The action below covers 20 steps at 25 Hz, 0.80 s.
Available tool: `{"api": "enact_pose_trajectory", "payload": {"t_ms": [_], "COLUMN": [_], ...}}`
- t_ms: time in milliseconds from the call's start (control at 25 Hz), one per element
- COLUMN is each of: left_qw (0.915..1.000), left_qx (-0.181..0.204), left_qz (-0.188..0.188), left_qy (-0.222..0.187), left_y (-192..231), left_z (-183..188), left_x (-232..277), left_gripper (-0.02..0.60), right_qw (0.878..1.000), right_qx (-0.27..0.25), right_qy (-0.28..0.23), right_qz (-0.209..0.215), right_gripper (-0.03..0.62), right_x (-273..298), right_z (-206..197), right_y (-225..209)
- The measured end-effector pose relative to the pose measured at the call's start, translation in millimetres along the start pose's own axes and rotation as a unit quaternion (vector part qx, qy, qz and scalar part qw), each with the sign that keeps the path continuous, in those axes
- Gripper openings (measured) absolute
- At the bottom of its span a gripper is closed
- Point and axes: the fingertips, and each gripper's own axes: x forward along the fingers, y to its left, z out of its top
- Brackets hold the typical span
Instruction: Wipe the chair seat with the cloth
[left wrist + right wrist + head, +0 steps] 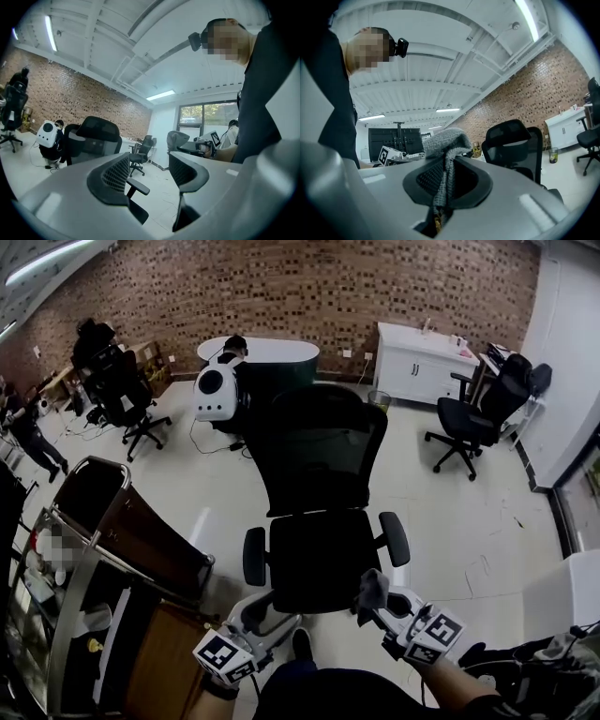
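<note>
Two grippers sit low on my near side of the chair seat (317,559), right at its front edge. My left gripper (150,171) is off the seat's front left corner, jaws spread apart, nothing between them. My right gripper (447,176) is clamped tight on the grey cloth (444,140), which bunches up above the jaws by the seat's front right corner; whether it touches the seat, I can't tell. Armrests (254,556) flank the seat, and the black mesh backrest (323,451) rises behind it. Well beyond the seat, a white cabinet (422,362) stands against the brick wall (309,287)
</note>
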Motion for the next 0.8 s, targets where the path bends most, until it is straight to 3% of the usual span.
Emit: {"api": "enact_pose_trajectory", "payload": {"t_ms": [320,520,800], "left_qw": [0.9988,0.9976,0.9973], "left_qx": [-0.020,-0.031,-0.044], "left_qz": [-0.038,-0.055,-0.048], "left_qy": [0.021,0.028,0.036], "left_y": [112,139,168], "left_z": [21,22,12], "left_x": [21,37,57], "left_gripper": [0.287,0.288,0.293], "right_qw": [1.000,0.999,0.999], "right_qx": [0.003,0.008,0.018], "right_qy": [-0.009,-0.003,0.025], "right_qz": [-0.026,-0.034,-0.031], "right_gripper": [0.031,0.031,0.031], "right_x": [113,144,167], "right_z": [11,14,-3], "right_y": [-38,-54,-86]}}
